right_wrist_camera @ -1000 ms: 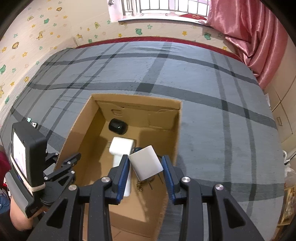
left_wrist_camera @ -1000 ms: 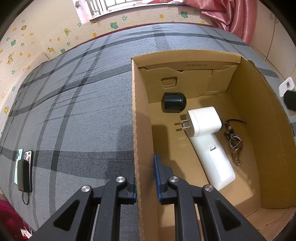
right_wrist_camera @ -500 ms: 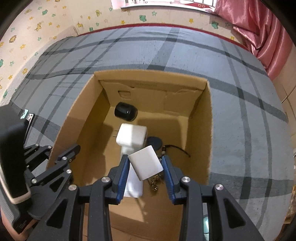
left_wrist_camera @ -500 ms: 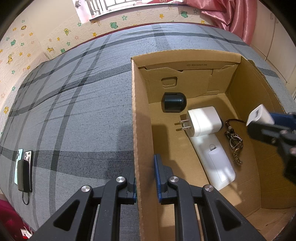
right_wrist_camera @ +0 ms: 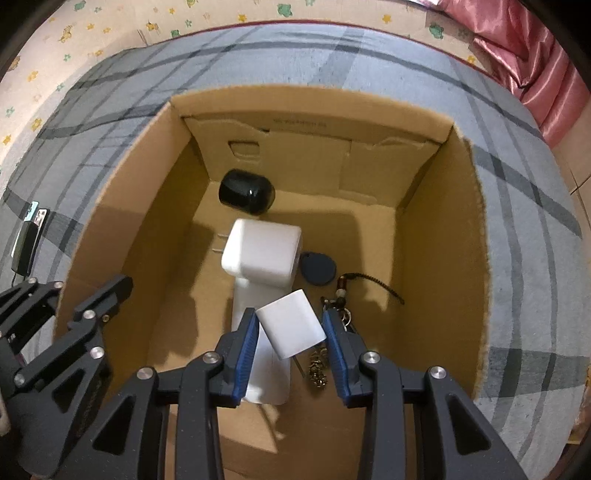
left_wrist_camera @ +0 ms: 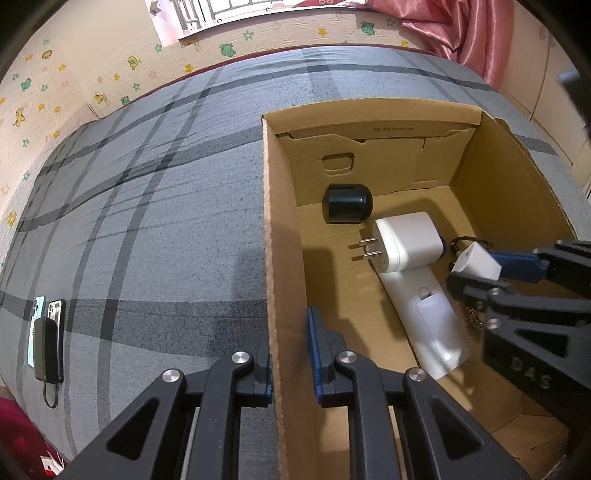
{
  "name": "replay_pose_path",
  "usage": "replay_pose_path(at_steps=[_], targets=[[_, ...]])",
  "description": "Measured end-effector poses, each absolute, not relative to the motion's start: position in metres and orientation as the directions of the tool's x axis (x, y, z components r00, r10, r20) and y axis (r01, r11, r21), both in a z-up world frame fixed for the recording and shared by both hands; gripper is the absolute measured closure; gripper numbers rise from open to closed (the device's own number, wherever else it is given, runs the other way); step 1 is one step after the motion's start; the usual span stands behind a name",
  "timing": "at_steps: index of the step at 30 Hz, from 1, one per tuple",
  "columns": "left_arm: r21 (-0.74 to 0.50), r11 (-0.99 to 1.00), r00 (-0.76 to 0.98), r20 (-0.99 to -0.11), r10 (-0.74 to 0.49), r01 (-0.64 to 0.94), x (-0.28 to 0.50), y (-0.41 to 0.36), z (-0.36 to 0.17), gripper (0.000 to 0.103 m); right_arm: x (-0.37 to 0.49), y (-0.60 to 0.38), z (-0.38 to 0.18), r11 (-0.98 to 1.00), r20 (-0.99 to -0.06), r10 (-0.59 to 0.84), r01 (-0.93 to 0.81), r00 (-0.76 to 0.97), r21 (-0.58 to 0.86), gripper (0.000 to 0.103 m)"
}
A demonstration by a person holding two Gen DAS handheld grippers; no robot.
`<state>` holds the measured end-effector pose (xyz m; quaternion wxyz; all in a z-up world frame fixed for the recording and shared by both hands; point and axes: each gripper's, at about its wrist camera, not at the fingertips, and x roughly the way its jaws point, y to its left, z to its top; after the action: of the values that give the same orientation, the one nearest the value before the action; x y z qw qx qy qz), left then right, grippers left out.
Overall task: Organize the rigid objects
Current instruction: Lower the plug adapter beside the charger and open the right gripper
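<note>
Right gripper (right_wrist_camera: 291, 328) clamps a small white charger (right_wrist_camera: 291, 324) inside the cardboard box (left_wrist_camera: 271, 236); "DAS" embossed at 4 o'clock. Left gripper (left_wrist_camera: 290, 354) pinches the box's wall.

- A grey plaid bedspread (left_wrist_camera: 147, 229) covers the bed.
- Two phones (left_wrist_camera: 46, 325) and a black power bank (left_wrist_camera: 45, 349) lie at its left edge.
- Pink curtain (left_wrist_camera: 461, 33) hangs beyond its far right corner.
- Animal-print wall padding (left_wrist_camera: 110, 85) borders its far side.

Dim, warm indoor light casts soft shadows inside the cardboard box (right_wrist_camera: 436, 229); fisheye edges bend and darken.
</note>
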<state>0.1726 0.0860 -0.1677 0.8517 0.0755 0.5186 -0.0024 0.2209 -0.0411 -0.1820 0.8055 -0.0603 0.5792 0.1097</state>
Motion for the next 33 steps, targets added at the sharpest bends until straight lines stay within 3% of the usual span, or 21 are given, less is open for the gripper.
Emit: replay_pose_path(at_steps=[24,27,33], targets=[[0.136,0.987,0.463,-0.882,0.083,0.082,0.173,0.0845,-0.1681,0.087,0.2274,-0.0382,-0.1925,0.968,-0.955,0.121,-0.247,0.272,0.052,0.063],[0.139,0.987,0.464,-0.882,0.086,0.082,0.1728,0.0843,-0.1678,0.087,0.2253,-0.0377,-0.1901,0.966,-0.951,0.128,-0.252,0.28,0.056,0.051],[0.141,0.987,0.464,-0.882,0.087,0.082,0.1728,0.0843,-0.1681,0.087,0.2211,-0.0375,-0.1856,0.965,-0.947,0.127,-0.256,0.295,0.049,0.045]])
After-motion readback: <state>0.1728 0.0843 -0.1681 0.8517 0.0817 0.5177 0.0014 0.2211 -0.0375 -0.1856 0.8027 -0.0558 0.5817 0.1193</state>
